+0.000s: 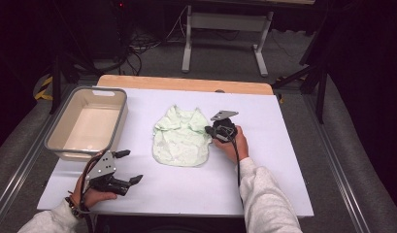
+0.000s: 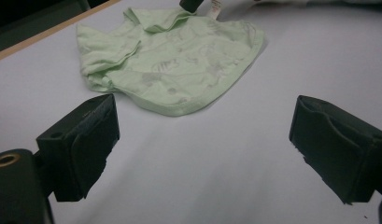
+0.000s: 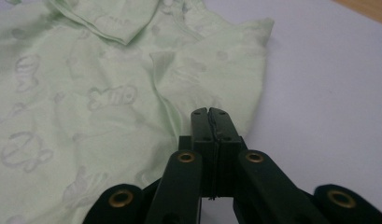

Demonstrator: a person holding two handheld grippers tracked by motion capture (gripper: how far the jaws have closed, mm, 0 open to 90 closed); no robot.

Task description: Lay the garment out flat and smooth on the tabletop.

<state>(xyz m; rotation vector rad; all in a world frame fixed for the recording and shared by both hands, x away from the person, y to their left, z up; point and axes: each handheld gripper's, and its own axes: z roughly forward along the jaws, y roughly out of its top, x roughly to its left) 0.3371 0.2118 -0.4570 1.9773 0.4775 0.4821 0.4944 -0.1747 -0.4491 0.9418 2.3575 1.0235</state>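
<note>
Garment point(image 1: 181, 137), pale green printed knit, lies rumpled on white board point(image 1: 264, 160). Right gripper point(image 1: 209, 130) pinched closed at its edge, nothing visibly clamped; left gripper point(image 1: 129, 166) gapes, empty.

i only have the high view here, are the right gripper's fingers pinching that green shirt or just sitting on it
Observer: In the right gripper view the right gripper has its fingers pressed together over the green shirt; whether any cloth is caught between them I cannot tell.
Operator: which part of the shirt is it at
Observer: A raised fold runs up the cloth just beside its fingertips, near the shirt's edge.
Operator: and the left one
Observer: The left gripper view shows the left gripper with fingers wide apart over bare white table, short of the shirt's hem.
</note>
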